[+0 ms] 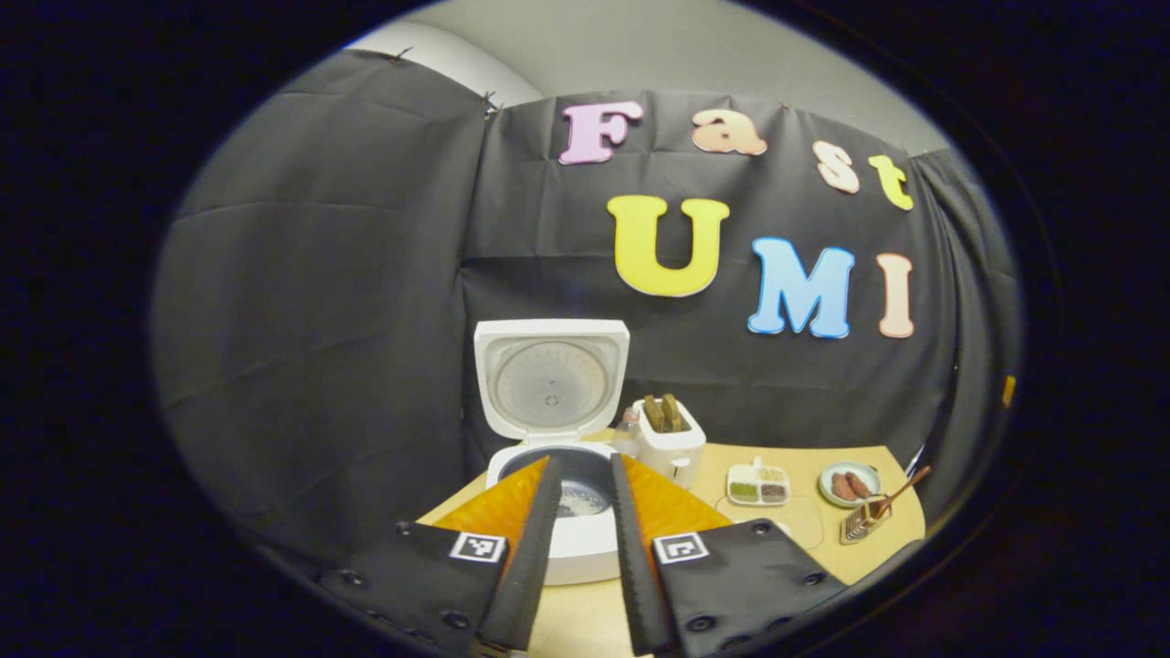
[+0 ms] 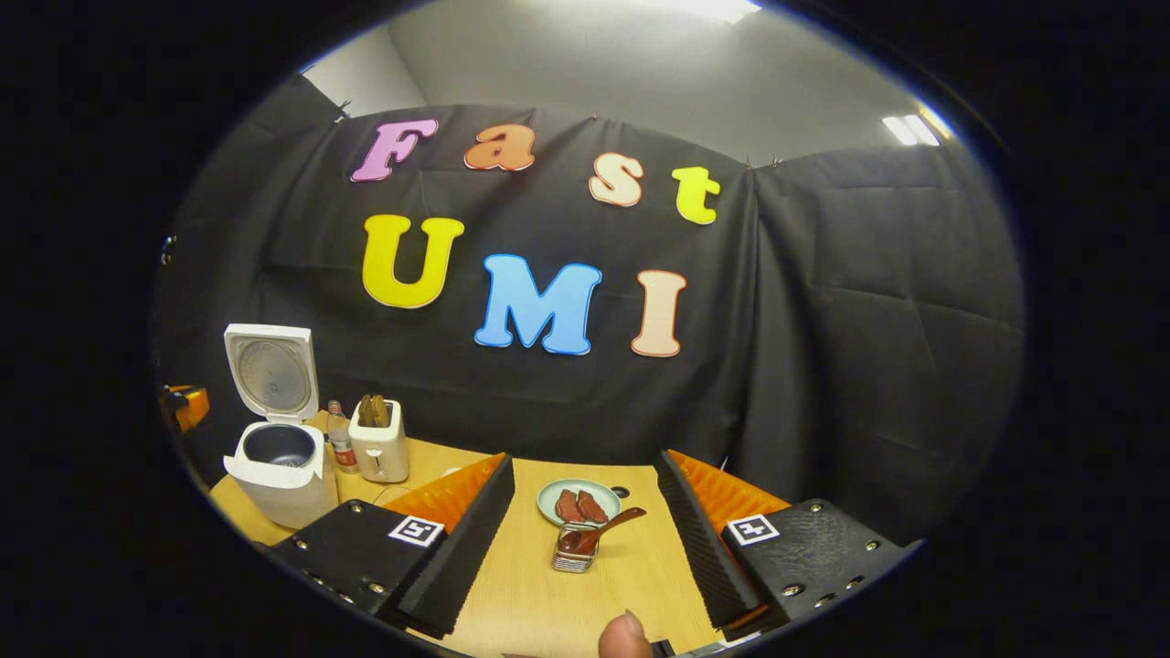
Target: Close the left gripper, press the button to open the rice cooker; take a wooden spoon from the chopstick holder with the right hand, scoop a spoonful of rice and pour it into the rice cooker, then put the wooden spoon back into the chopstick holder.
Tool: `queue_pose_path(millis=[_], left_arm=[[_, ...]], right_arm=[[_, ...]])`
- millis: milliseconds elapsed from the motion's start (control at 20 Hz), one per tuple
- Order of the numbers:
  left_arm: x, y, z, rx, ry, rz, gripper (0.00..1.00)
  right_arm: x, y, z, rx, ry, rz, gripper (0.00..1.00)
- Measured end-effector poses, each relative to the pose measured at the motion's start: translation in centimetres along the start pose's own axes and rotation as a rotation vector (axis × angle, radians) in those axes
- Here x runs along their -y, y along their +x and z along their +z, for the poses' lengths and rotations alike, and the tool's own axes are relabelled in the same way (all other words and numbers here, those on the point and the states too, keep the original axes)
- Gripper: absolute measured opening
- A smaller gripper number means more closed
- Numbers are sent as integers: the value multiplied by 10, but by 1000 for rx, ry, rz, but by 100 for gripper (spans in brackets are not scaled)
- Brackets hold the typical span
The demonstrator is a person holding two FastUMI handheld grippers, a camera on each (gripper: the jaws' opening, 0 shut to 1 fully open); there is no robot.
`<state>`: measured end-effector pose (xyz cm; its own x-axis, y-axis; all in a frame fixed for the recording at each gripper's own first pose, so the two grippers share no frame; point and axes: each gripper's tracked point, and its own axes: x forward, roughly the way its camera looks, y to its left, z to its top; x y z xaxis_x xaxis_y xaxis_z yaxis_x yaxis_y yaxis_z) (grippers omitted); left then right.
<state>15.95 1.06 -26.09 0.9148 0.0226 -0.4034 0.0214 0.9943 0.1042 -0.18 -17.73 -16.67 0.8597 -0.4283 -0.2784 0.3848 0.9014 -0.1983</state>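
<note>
Through the left gripper view I look along my left tool [image 1: 585, 475], its two black foam-lined fingers standing slightly apart, gripping nothing. They frame the white plastic rice cooker [image 1: 558, 512] at lower centre of the frame. Its lid stands upright and open, showing a round metal inner plate, and a patch of pale grains lies in the dark bowl. That detail is hidden in the right gripper view, where the cooker [image 2: 283, 471] sits small at lower left.

Right of the cooker stand a small clear bottle [image 1: 627, 428] and a white boxy toaster [image 1: 670, 440] with brown slices poking up. Further right lie a white divided tray [image 1: 758, 484] of green and dark fillings and a pale green round plate [image 1: 850, 482] with reddish pieces.

The right gripper view brings the square wire-mesh chopstick holder [image 2: 574, 551] close, at lower centre on the light wooden table [image 2: 539, 594], between my right tool's [image 2: 585, 530] widely spread fingers. The brown wooden spoon [image 2: 599, 532] rests in it, handle slanting to the upper right. A fingertip [image 2: 625, 636] shows at the bottom edge.
</note>
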Motion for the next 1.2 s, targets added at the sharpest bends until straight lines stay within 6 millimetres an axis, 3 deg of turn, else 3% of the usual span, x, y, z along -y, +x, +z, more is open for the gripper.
queue_pose_path(millis=[150, 300, 550, 850, 1000, 1200], left_arm=[[20, -33, 25, 76, 6, 17, 70], [61, -66, 24, 61, -30, -25, 95], [89, -111, 20, 45, -11, 77, 94], [126, -130, 14, -10, 68, 112, 94], [130, -136, 4, -37, 73, 132, 94], [126, -145, -8, -73, 72, 165, 94]], right_arm=[[18, 39, -29, -17, 7, 26, 96], [36, 81, -66, -47, 42, 52, 97], [59, 143, -134, -114, 182, 72, 97], [76, 208, -205, -221, 309, 49, 97], [60, 231, -241, -307, 366, 95, 98], [35, 251, -260, -361, 424, 170, 96]])
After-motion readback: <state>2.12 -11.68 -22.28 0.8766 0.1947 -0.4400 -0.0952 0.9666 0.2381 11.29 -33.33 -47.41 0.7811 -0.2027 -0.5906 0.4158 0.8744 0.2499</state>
